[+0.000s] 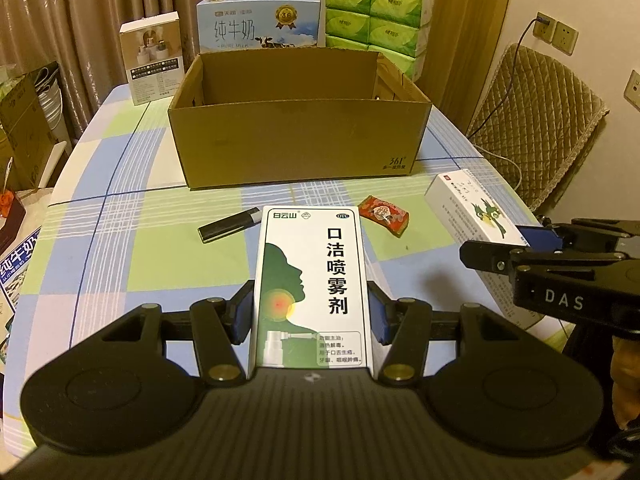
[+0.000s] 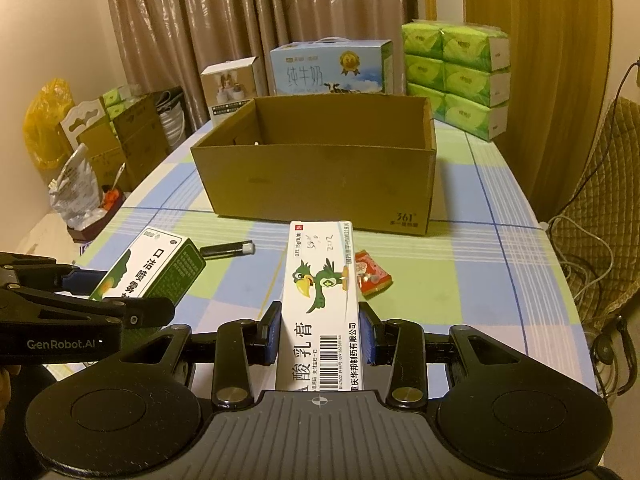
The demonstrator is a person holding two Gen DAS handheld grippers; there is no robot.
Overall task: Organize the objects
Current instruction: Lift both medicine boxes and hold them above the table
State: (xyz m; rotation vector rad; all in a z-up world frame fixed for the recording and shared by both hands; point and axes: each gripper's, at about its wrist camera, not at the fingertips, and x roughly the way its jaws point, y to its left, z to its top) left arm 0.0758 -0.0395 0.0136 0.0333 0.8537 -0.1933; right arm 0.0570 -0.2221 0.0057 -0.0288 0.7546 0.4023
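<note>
The left claw [image 1: 311, 314] is partly closed, its blue pads clamping a white-and-green spray carton [image 1: 310, 280]. The right claw [image 2: 320, 330] grips a narrower white ointment carton with a green bird [image 2: 320, 292]. Both are held short of the open brown cardboard box [image 1: 298, 136]. On the checked worktop [image 1: 120, 240] before that box lie a black lighter [image 1: 232, 227] and a red sweet wrapper [image 1: 383, 214]; beyond it stand a milk carton [image 1: 258, 24] and green tissue packs [image 1: 378, 20] against curtains.

Both wrist views look forward and downward from close above the table [image 1: 120, 208], sharing the cardboard box [image 1: 296, 136] at twelve o'clock.
</note>
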